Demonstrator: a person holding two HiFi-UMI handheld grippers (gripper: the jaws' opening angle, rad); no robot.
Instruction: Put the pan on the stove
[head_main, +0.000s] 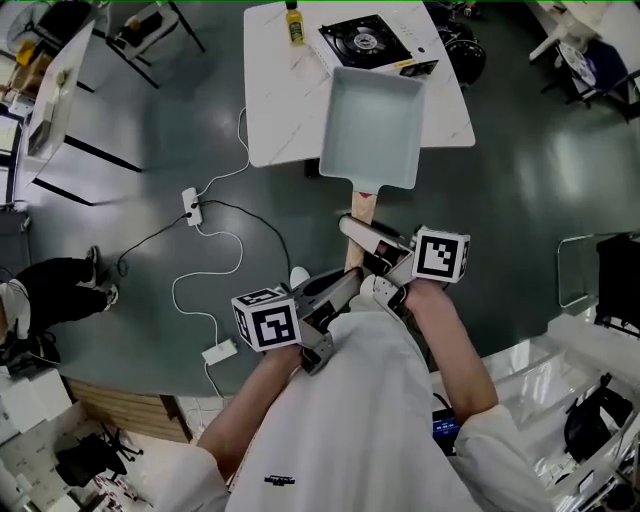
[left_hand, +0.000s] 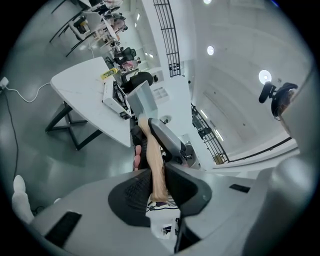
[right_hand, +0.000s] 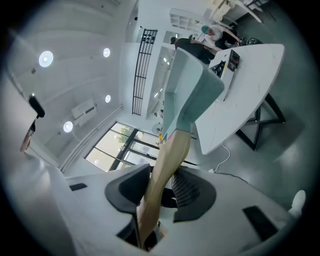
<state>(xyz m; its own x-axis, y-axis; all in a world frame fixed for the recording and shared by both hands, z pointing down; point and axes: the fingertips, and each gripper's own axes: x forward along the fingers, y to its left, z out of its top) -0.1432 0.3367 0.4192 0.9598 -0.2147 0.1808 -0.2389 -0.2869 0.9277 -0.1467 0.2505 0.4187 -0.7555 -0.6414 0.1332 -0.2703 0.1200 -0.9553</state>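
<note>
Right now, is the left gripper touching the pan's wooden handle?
Touching. The left gripper view shows the left gripper with its two jaws closed on the wooden handle, the pads pressed against both of its sides.

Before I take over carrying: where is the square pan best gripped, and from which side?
The wooden handle, from its free end nearest the person: it is a slim straight bar jaws can span; the square pan is probably too wide.
</note>
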